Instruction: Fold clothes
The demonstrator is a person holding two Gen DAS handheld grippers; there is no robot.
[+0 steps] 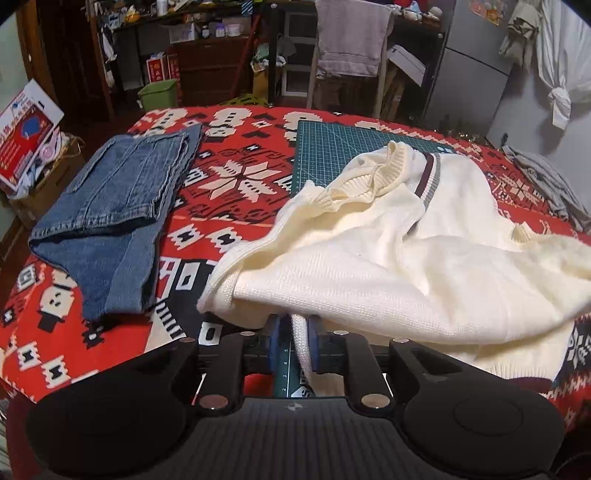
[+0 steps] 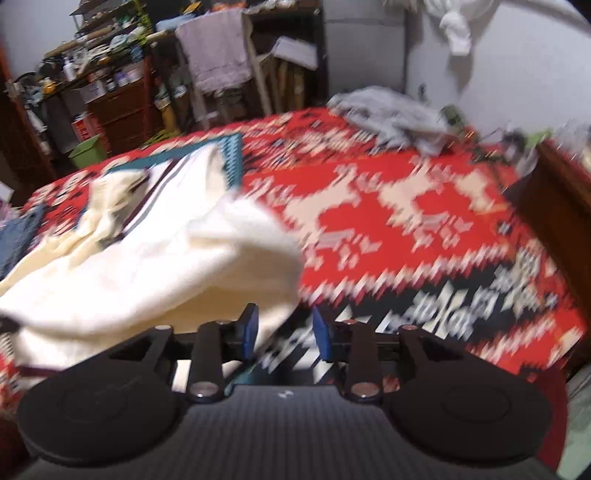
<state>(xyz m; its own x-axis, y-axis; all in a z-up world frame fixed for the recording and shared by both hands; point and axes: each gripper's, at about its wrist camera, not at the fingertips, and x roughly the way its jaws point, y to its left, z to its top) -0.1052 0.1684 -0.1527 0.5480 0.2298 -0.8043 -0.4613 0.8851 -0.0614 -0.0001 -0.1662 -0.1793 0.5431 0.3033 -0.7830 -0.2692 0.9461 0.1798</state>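
Left gripper (image 1: 295, 341) pinches cream knit sweater (image 1: 388, 251), rumpled, maroon-grey V-neck.

A red patterned blanket (image 1: 240, 177) is spread over the table. Beyond its far edge, a towel-draped chair (image 1: 351, 40) is seen, cluttered dark shelves (image 1: 207, 33) are packed along the left, and a grey cabinet (image 1: 469, 62) is set against the pale wall (image 1: 576, 147).

Patterned blanket and cutting mat
A red patterned blanket (image 1: 236, 177) covered the table; a green cutting mat (image 1: 332, 147) lay near its far edge.
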